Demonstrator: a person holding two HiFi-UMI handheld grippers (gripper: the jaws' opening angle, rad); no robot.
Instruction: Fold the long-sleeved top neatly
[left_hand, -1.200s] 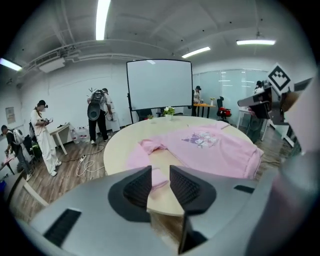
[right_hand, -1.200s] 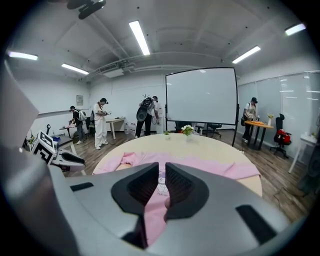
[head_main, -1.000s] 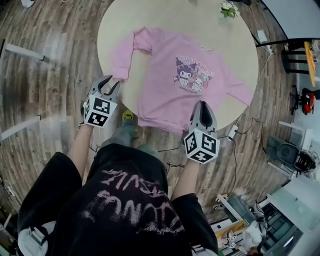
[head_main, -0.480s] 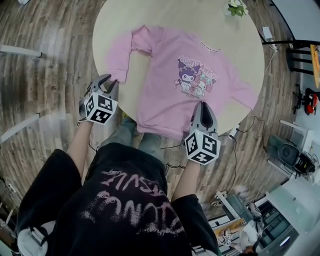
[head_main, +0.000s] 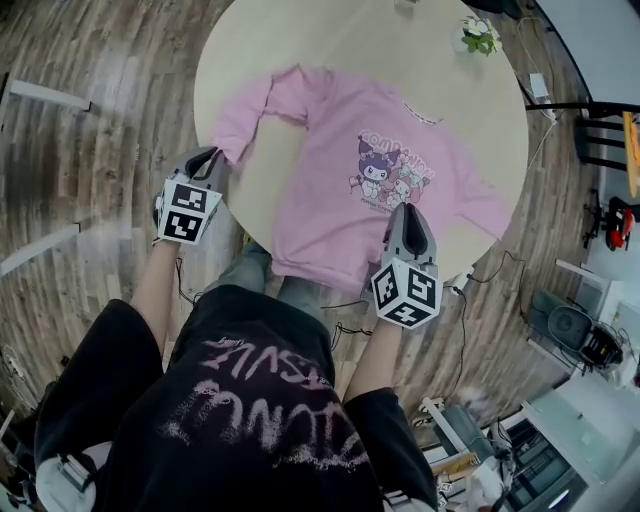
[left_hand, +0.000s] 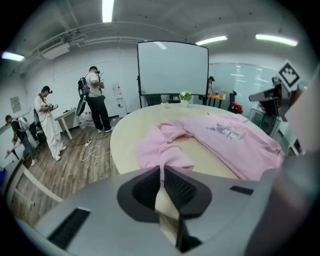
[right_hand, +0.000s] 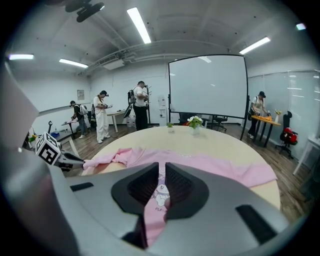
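The pink long-sleeved top (head_main: 370, 170) lies face up across the round surface (head_main: 330, 40), its hem (head_main: 320, 262) at the 6 o'clock edge nearest me. My right gripper (head_main: 408, 212) has its jaws clamped on the hem near 5 o'clock, while my left gripper (head_main: 207, 158) has its jaws closing on the sleeve cuff (head_main: 228, 140) at 9 o'clock, with only a thin edge of fabric between their tips. I judge that this shallow bite could slip when I lift, leaving the sleeve crooked.

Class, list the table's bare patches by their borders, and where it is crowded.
Bare: the far table between pink top and flowers; the wedge between sleeve and body. Crowded: the near edge, where the left gripper is closing its jaws on the cuff and the right gripper holds the hem.
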